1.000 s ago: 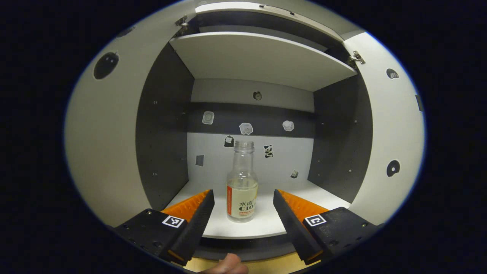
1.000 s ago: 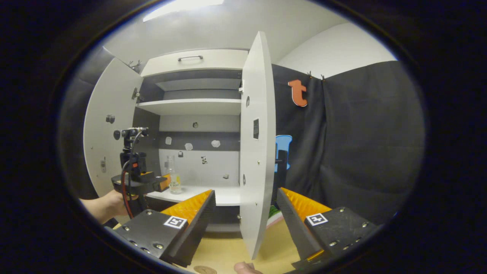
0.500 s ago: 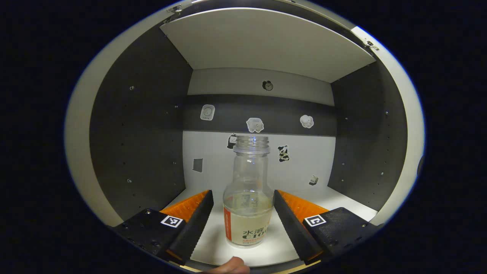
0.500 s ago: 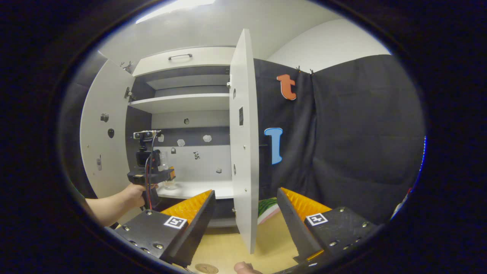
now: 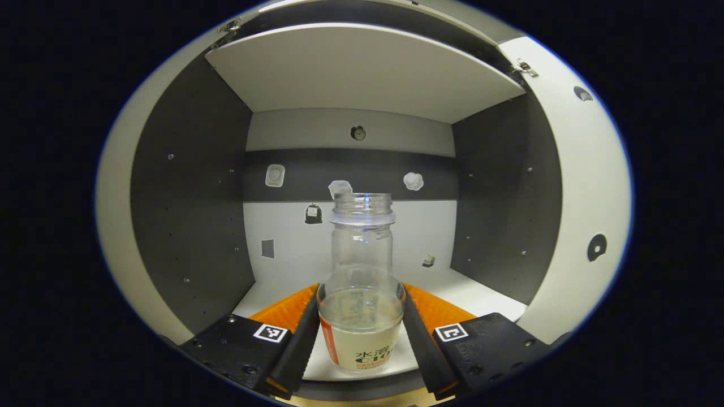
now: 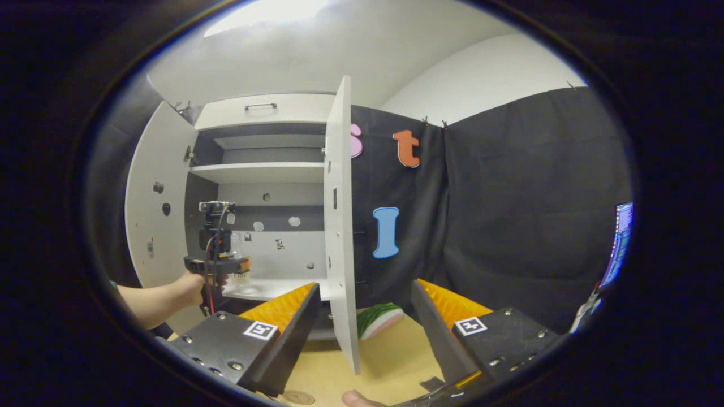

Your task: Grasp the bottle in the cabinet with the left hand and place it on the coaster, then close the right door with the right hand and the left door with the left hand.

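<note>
Since half a second ago your left gripper (image 5: pixel 361 333) has closed in: both fingers now press the sides of the bottle (image 5: pixel 361 282), where a gap stood on each side before. Your bottle stands upright on the lower shelf (image 5: pixel 452 282) of the cabinet, held between the fingers at its lower body; it is uncapped, with pale liquid low inside. Whether its base has left the shelf cannot be made out.

Your right gripper (image 6: pixel 365 316) hangs released, fingers well apart with nothing between them, and has swung so that the right door (image 6: pixel 339 226) now sits edge-on just ahead of its left finger.

From the right gripper view you get what the left one lacks: the hand (image 6: pixel 195 282) carrying the left gripper (image 6: pixel 218 264) at the cabinet mouth, the left door (image 6: pixel 153 198) swung wide, the yellow table (image 6: pixel 390 362) below, and a green-and-white object (image 6: pixel 376 319) behind the door's lower edge, partly hidden. A round disc (image 6: pixel 298 397) at the bottom edge is cut off; it may be the coaster, but you cannot confirm it. There the bottle is mostly masked by the left gripper.
</note>
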Tool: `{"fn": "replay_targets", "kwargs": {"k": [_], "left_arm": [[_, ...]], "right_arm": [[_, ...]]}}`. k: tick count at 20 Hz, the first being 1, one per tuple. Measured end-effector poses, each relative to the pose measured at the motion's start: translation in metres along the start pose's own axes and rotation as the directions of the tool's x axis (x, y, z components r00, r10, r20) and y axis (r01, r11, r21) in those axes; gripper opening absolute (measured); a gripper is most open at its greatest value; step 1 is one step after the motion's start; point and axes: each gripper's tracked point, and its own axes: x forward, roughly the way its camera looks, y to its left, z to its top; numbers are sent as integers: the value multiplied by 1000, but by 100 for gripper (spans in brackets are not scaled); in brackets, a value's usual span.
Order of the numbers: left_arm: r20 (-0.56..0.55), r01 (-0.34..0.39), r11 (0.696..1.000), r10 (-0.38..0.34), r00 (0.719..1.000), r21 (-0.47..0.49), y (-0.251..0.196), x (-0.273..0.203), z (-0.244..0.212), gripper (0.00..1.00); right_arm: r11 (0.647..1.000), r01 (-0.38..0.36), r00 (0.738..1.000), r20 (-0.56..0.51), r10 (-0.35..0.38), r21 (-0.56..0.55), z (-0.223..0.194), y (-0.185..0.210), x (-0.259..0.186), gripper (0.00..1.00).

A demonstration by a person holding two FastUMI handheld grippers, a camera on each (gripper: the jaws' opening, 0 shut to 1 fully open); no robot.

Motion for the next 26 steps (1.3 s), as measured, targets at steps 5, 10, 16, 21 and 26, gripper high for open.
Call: {"fn": "replay_targets", "kwargs": {"k": [5, 10, 16, 21, 26], "left_arm": [[9, 56, 998, -56, 998, -30, -32, -74, 15, 80], [9, 22, 999, -22, 1000, -39, -35, -144, 27, 80], [25, -7, 999, 8, 1000, -45, -44, -221, 24, 80], [52, 13, 998, -10, 999, -67, -63, -261, -18, 80], [-22, 44, 989, -47, 999, -140, -89, -272, -114, 80]], "right_arm": [[999, -18, 999, -40, 21, 51, -14, -11, -14, 98], [996, -56, 997, -46, 60, 72, -18, -16, -19, 98], [987, -121, 992, -29, 125, 104, -13, -12, -16, 98], [984, -146, 988, -35, 151, 106, -16, -7, -12, 98], [985, -152, 987, -40, 155, 76, -16, 1, -7, 98]]}}
